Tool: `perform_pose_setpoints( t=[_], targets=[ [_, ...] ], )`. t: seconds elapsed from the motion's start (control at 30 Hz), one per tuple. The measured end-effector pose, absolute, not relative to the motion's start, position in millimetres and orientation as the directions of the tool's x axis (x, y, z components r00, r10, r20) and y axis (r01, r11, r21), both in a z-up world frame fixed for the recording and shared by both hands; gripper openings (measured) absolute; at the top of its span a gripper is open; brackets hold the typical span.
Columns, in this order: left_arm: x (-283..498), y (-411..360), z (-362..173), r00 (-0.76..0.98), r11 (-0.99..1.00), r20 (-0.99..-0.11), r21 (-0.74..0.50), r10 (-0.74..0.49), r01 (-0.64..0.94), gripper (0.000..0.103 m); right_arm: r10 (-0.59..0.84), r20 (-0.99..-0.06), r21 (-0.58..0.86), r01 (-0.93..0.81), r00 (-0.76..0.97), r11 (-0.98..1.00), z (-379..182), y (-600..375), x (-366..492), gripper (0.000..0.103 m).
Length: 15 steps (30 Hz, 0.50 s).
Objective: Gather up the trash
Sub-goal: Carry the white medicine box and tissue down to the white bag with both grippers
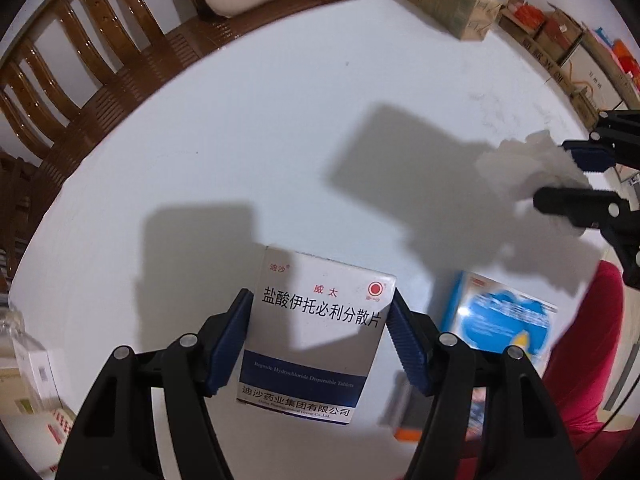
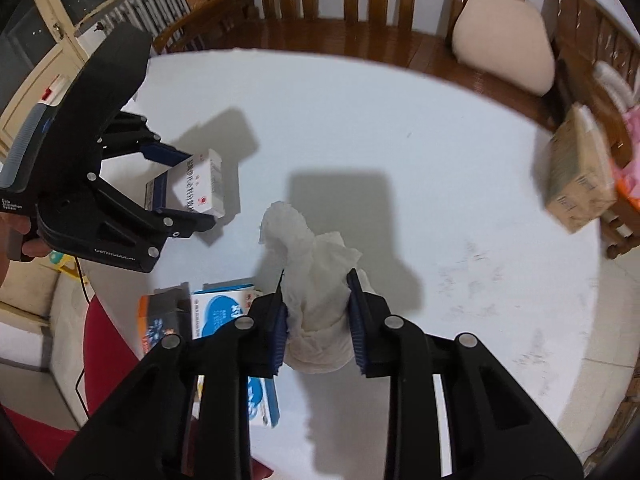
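Observation:
My left gripper (image 1: 318, 316) is shut on a grey-and-blue medicine box (image 1: 316, 332) with Chinese print and holds it above the white table (image 1: 240, 140). The same gripper (image 2: 178, 184) and box (image 2: 202, 188) show at the left of the right wrist view. My right gripper (image 2: 316, 300) is shut on a crumpled white tissue (image 2: 316, 292), held above the table (image 2: 440, 160). It also appears at the right edge of the left wrist view (image 1: 568, 176), with the tissue (image 1: 528, 168) between its fingers.
A blue-and-white box (image 1: 500, 316) (image 2: 224, 308) and a dark box with an orange edge (image 2: 164, 320) lie at the table's near edge, by something red (image 1: 588, 352). A brown cardboard box (image 2: 580, 176) stands at the far right. A wooden bench with a cream cushion (image 2: 504, 48) runs behind.

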<state>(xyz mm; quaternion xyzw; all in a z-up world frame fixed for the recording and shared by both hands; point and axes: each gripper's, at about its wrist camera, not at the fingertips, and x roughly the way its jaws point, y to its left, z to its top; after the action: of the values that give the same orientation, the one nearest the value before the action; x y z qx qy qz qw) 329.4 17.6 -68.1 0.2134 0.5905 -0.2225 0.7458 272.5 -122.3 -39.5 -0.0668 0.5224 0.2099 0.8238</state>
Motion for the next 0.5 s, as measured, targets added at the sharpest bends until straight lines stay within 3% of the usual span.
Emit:
perform_pose_setpoints(
  t=[0.2, 0.3, 0.5],
  targets=[
    [283, 20, -24, 0.277, 0.825, -0.957, 0.091, -0.081, 0.558, 0.065, 0.267, -0.845, 0.066, -0.405, 0.464, 0.912, 4, -139, 240, 0.027],
    [252, 23, -7, 0.267, 0.832, -0.954, 0.039, -0.133, 0.554, 0.065, 0.257, -0.828, 0.052, -0.388, 0.498, 0.92, 19, -137, 215, 0.027],
    [187, 16, 28, 0.334, 0.832, -0.928, 0.051, -0.164, 0.552, 0.065, 0.245, -0.791, 0.023, -0.374, 0.56, 0.927, 50, -132, 149, 0.027]
  ],
)
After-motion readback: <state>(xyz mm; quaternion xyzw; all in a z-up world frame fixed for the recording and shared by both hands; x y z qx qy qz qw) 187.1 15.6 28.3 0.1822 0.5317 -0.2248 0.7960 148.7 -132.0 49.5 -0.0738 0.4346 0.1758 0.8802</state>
